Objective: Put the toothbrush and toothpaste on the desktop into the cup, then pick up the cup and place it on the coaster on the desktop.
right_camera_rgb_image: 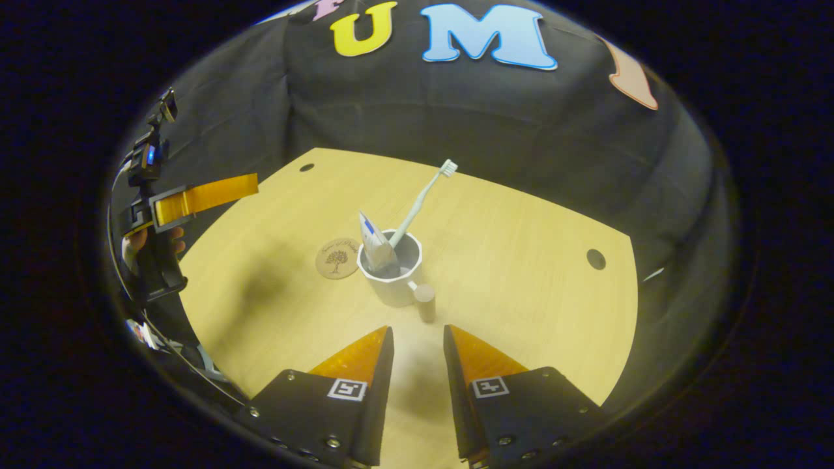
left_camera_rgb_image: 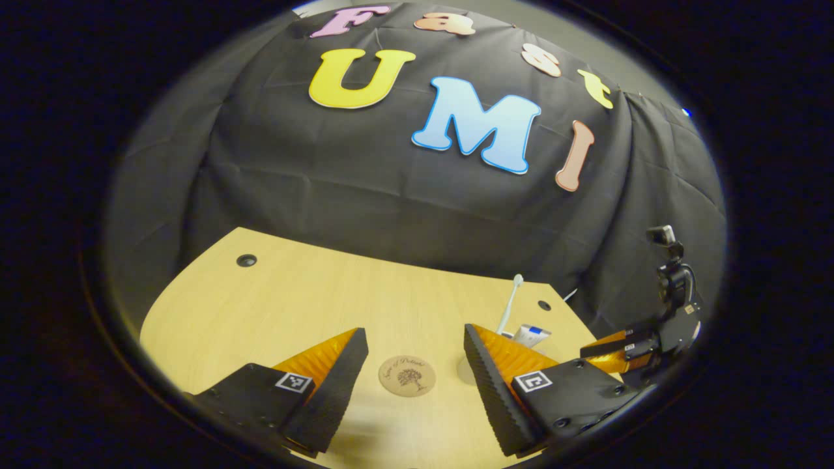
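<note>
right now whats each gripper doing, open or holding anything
Left gripper: open, holding nothing, above the coaster.
Right gripper: open, holding nothing, lined up behind the cup, which holds the toothbrush and toothpaste.

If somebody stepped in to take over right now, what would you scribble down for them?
Left gripper: open, holding nothing, above the coaster.
Right gripper: open, holding nothing, facing the cup and its handle.
Toothbrush and toothpaste stand in the cup: done.
The cup stands on the desktop beside the coaster, not on it.
Left: grip the cup, lift it, set it on the coaster.
</note>
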A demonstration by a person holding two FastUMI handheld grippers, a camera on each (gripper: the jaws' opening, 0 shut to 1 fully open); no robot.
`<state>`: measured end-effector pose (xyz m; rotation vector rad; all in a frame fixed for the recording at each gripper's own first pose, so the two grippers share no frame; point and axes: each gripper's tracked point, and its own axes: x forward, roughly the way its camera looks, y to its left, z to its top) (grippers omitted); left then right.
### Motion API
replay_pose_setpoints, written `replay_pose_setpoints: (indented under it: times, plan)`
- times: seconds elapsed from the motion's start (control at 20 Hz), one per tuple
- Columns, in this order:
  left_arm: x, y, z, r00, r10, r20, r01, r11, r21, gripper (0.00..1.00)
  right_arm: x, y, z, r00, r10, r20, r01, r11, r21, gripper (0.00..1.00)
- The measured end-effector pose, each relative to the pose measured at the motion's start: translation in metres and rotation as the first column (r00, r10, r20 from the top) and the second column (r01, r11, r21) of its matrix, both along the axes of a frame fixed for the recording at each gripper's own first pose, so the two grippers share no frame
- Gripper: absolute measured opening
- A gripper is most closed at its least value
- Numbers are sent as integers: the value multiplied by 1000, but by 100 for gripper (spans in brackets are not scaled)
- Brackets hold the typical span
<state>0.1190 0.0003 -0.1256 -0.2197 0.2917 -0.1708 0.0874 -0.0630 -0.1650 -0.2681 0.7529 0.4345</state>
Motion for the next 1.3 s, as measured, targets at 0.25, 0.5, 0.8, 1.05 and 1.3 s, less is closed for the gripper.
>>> replay_pose_setpoints:
  times: [0.25,0.5,0.8,1.05,1.3]
  plan:
    - [-60,24,-20,996,77,-41,-77,997,9,97,30,8,-14,993,102,-53,-108,987,-119,42]
    - [-114,62,-40,978,195,-77,-194,981,17,96,51,9,-35,980,163,-118,-184,961,-204,44]
    - [-156,100,-57,937,329,-117,-333,943,-16,100,63,24,-51,960,217,-175,-255,937,-240,44]
    - [-175,112,-61,916,380,-127,-386,922,-23,100,66,28,-61,952,232,-201,-280,924,-260,46]
    - [-186,114,-64,906,400,-137,-407,913,-29,100,70,27,-67,950,230,-212,-282,924,-259,41]
